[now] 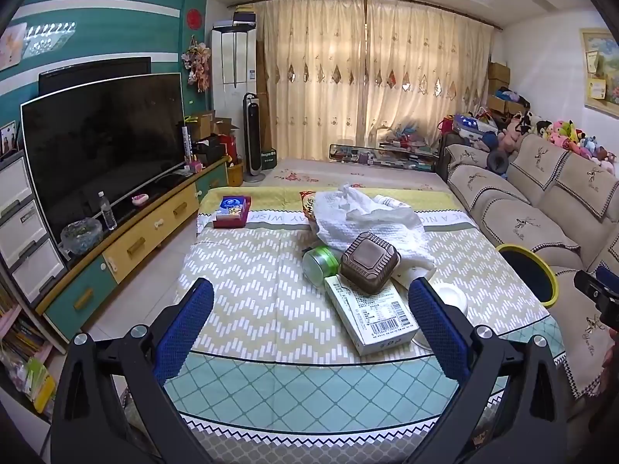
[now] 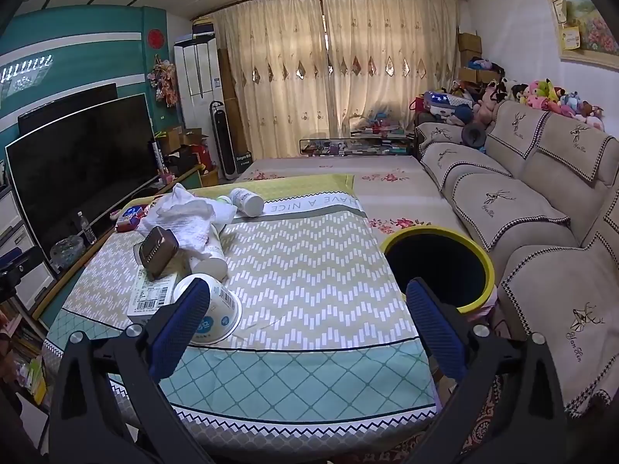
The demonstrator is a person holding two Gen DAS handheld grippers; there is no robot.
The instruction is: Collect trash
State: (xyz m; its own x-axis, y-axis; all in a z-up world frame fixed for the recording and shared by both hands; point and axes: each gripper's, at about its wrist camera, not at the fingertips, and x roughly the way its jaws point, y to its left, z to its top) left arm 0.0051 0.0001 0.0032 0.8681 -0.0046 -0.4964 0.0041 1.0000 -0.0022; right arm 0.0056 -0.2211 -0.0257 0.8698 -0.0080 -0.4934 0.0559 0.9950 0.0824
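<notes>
Trash lies in a pile on the patterned tablecloth (image 1: 247,282): a brown square plastic container (image 1: 369,266), a white carton with a barcode (image 1: 369,315), a green round tin (image 1: 319,265), crumpled white paper towels (image 1: 363,216) and a white paper cup (image 2: 216,315). A white bottle (image 2: 245,201) lies further back. A yellow-rimmed black bin (image 2: 439,266) stands right of the table. My left gripper (image 1: 315,321) is open and empty, in front of the pile. My right gripper (image 2: 307,324) is open and empty, its left finger (image 2: 182,324) close to the cup.
A red box (image 1: 232,212) sits at the table's far left. A beige sofa (image 2: 541,208) with plush toys runs along the right. A TV (image 1: 104,147) on a low cabinet stands left. Curtains and a glass side table are at the back.
</notes>
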